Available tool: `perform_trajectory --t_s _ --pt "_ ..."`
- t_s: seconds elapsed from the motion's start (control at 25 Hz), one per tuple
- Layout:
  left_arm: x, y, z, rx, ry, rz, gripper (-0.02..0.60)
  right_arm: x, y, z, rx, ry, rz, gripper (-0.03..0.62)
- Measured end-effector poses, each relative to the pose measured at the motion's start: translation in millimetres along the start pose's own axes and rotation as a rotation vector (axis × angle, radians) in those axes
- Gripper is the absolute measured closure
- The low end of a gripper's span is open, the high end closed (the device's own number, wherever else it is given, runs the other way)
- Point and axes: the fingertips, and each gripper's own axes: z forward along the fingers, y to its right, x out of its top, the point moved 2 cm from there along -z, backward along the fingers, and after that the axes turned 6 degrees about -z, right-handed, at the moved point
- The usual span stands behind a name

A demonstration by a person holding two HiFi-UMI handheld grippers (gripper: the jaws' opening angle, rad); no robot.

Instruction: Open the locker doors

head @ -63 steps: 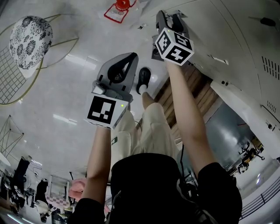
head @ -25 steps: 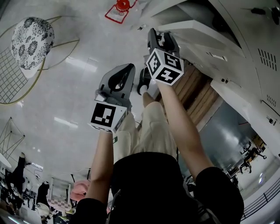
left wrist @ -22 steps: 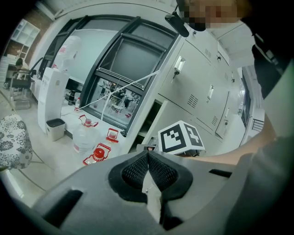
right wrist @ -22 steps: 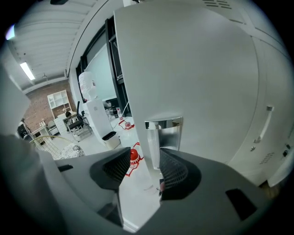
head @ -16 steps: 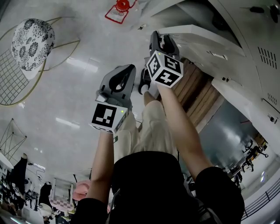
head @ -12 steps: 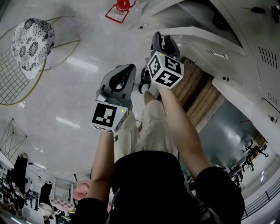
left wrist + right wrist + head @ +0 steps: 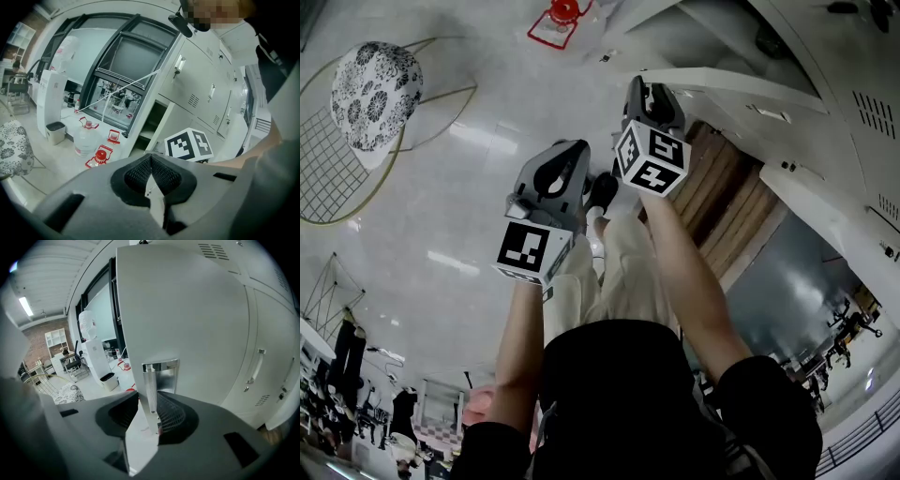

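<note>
In the middle of the head view, the left gripper (image 7: 569,150) hangs over the pale floor just above the person's shoe (image 7: 602,190). In its own view its jaws are together at the tips with nothing between them (image 7: 151,161). Just to its right and a little higher in the frame, the right gripper (image 7: 643,89) reaches the free edge of a white locker door (image 7: 741,82), which stands swung out from the lockers (image 7: 853,112) in the upper right corner. The right gripper view shows its jaws (image 7: 147,416), which have just been closing, clamped on that door's (image 7: 187,310) edge at the chrome handle (image 7: 161,376). Farther off, a chair (image 7: 375,80) with a patterned cushion sits at upper left, and a red-capped water bottle (image 7: 561,14) lies at the top edge.
</note>
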Motion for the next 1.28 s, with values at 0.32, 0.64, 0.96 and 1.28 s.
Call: perform_trajectory --t_s 0.32,0.64,0.96,1.28 --pt "-11 13 -6 -0.001 -0.025 0.019 0.563 -15 1 -19 0.012 0.006 -0.027 0.468" --pt "-27 42 -31 -0.017 -0.041 0.033 0.563 -26 -6 -47 0.061 -0.013 -0.076 0.47" --pt "-42 74 -29 -0.013 -0.037 -0.024 0.563 -50 22 -67 0.078 -0.014 -0.102 0.471" --pt "-57 102 -37 -0.021 -0.029 0.006 0.563 -68 35 -89 0.1 -0.013 -0.127 0.47"
